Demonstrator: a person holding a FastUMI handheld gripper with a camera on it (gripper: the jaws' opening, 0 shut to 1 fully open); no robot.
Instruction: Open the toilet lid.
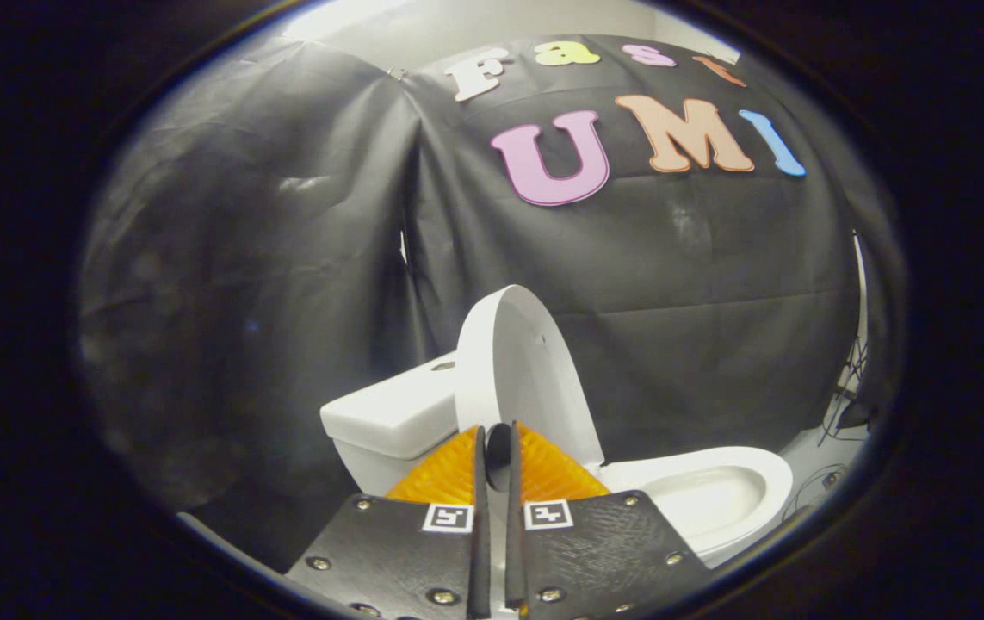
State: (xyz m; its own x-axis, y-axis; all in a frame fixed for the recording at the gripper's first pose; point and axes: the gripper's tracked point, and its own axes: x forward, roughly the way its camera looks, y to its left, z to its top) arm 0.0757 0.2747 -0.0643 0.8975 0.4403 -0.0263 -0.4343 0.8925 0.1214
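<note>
The white toilet lid (516, 366) stands raised, nearly upright, leaning toward the white tank (392, 418) behind it. To its right the open seat and bowl (707, 491) show. My gripper (498, 435) is in front of the lid's lower part, its tips reaching up to the lid's face. The two fingers (448, 469) stand almost together, with only a thin dark slit between them. I see nothing held in that slit. Whether the tips touch the lid I cannot tell.
Black cloth walls (285, 258) close in behind and to the left of the toilet. To the right of the bowl lie cables (844, 405) on a pale floor strip (806, 452).
</note>
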